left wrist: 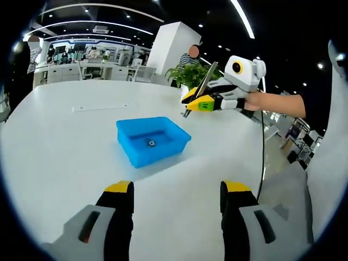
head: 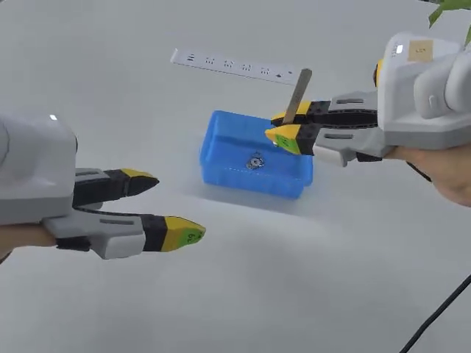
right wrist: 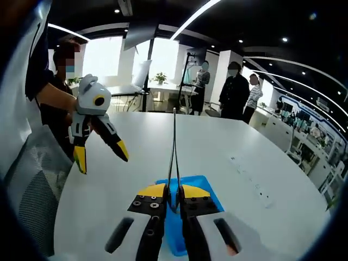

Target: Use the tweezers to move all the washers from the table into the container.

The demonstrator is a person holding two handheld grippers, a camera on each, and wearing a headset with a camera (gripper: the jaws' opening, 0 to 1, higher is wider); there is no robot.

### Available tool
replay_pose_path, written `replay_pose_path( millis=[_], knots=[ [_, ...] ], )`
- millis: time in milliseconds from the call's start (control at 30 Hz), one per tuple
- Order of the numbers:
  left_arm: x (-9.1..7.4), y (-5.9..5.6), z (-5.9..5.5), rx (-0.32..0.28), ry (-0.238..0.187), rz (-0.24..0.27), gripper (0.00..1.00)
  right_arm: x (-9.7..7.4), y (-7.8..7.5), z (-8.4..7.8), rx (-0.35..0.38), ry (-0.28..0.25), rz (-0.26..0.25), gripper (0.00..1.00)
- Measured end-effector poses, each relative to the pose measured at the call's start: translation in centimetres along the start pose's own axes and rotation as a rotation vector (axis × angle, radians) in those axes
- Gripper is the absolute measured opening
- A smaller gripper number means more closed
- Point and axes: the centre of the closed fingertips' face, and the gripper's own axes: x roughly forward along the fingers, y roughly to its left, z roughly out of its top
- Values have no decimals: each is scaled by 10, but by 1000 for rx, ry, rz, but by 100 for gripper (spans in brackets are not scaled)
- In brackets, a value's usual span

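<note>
A blue container (head: 250,180) (left wrist: 147,157) sits mid-table with a small metal washer (head: 255,162) (left wrist: 150,143) on its floor. My right gripper (head: 283,126) (right wrist: 173,191) hovers over the container's far right corner, shut on metal tweezers (head: 298,95) (right wrist: 174,147). The tweezers' tips point down toward the box in the left gripper view, where the right gripper (left wrist: 198,100) shows too. The blue container (right wrist: 202,180) lies under its jaws. My left gripper (head: 168,207) (left wrist: 176,190) (right wrist: 102,156) stands open and holds nothing, left of the container and nearer to me.
A white power strip (head: 235,66) (right wrist: 250,176) lies on the table beyond the container. A black cable (head: 441,312) crosses the near right corner. Plant leaves (head: 449,11) show at the far right. Several people stand behind the white table.
</note>
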Motion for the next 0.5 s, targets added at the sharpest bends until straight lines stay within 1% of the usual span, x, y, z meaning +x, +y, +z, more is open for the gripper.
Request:
replay_pose_path(
  millis=[133, 200, 267, 300, 433, 500],
  knots=[
    [-4, 6, -3, -33, -12, 13, 72, 12, -13, -5, -4, 14, -8, 10],
    [-5, 8, -2, -55, -37, 16, 75, 16, -17, -9, -4, 21, -7, 10],
    [-6, 10, -5, -69, -31, 24, 74, 21, -22, -13, -5, 28, -9, 10],
    [-5, 11, -6, -66, -29, 30, 74, 24, -24, -16, -2, 32, -10, 10],
    [-5, 16, -12, -81, -22, 48, 73, 32, -33, -33, 9, 53, -18, 10],
    [-5, 18, -15, -90, -11, 53, 72, 36, -36, -43, 16, 70, -22, 10]
  ],
)
